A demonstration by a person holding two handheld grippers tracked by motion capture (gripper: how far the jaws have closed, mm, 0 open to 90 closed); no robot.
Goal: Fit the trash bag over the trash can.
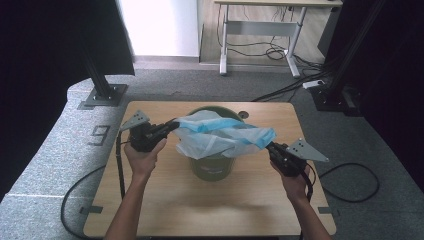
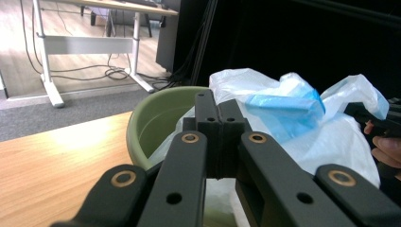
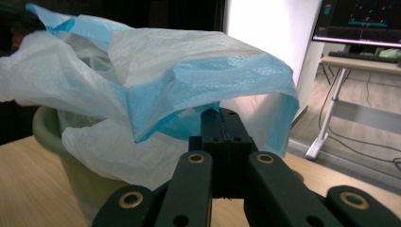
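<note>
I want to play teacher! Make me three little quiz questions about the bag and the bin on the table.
1. True or false: both tools pinch the plastic bag.
2. What colour is the bin under the bag? A) red B) green C) black
3. Fill in: the bin stands on a ____ table.

Key:
1. True. The left tool is shut on the bag's left edge, and the right tool is shut on its right edge, so the bag is stretched over the bin.
2. B, green.
3. Wooden.
</note>
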